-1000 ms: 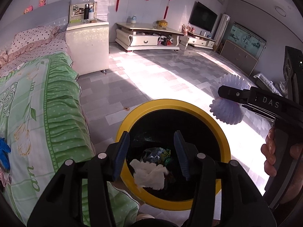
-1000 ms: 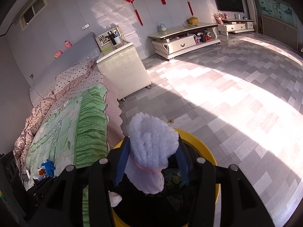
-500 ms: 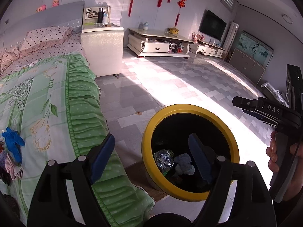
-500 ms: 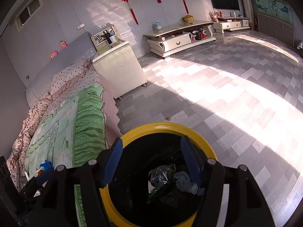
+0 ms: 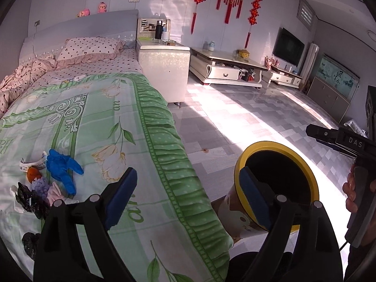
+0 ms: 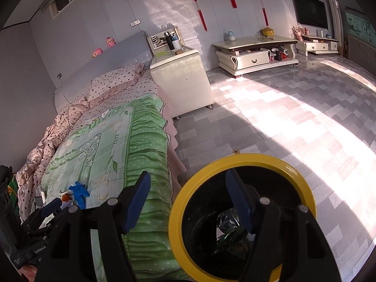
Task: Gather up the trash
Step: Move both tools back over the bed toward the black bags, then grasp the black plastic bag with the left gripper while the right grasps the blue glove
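Observation:
A yellow-rimmed black bin (image 5: 303, 164) stands on the floor beside the bed; it also shows in the right wrist view (image 6: 242, 162), with crumpled trash (image 6: 229, 230) inside. My left gripper (image 5: 185, 199) is open and empty, over the bed's edge, left of the bin. My right gripper (image 6: 190, 202) is open and empty, above the bin's left rim; its body also shows in the left wrist view (image 5: 340, 138). On the green bedspread lies a heap of litter: a blue glove (image 5: 62, 166), an orange scrap (image 5: 33, 175), a purple piece (image 5: 40, 186) and black wrappers (image 5: 29, 199).
The bed (image 5: 94, 122) fills the left. A white nightstand (image 5: 164, 70) stands at its head. A low TV cabinet (image 5: 225, 70) runs along the far wall. The tiled floor (image 5: 246, 117) lies sunlit between them.
A second ago both grippers held trash over the bin: white tissue in the left, a white foam piece in the right. Both opened and dropped it. The left has since swung left toward the bed.

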`<state>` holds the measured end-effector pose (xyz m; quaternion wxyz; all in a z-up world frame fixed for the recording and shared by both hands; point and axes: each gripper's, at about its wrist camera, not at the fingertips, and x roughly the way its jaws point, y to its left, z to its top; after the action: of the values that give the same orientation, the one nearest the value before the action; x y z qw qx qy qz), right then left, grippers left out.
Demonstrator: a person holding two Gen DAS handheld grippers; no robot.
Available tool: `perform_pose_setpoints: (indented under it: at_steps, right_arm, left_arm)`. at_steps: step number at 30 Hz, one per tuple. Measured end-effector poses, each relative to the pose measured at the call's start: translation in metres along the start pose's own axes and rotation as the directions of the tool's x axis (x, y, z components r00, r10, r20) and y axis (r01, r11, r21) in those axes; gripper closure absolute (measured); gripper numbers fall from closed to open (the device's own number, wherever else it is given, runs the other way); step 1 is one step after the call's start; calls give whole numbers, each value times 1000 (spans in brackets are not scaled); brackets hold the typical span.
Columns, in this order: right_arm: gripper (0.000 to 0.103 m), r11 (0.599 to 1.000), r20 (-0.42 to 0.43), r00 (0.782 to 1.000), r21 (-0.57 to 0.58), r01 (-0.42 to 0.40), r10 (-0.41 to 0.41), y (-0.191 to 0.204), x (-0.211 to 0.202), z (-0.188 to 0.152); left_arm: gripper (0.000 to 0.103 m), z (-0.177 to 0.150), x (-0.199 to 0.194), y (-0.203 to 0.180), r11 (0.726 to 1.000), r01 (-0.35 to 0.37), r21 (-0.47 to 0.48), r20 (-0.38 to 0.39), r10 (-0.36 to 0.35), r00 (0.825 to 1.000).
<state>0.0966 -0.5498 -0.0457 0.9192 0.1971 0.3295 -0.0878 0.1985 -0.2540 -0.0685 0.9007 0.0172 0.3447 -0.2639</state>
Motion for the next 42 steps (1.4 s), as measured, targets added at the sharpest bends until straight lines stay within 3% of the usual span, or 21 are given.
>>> perform_pose_setpoints:
  at_steps: [8,20,31,42]
  right_arm:
    - [39,991,-12,996,-100,-94,93,75,8,0]
    - [39,944,-82,973,-235,-231,218,187,40,-15]
    - [39,892,-185,949,-336,-304,253,288,107,-32]
    - [39,848,-316,923,-405,-341,220,361,209,-64]
  left_arm:
    - [18,-10,-39,65,994,-88,-63,29,90,996]
    - [18,-41,-86,146,967,-209,-147,24,215,976]
    - [18,-82,-98,221,926,-281,-251,-31,282,959]
    - [18,-123,-73,265,899,-281,-335,-107,260,960]
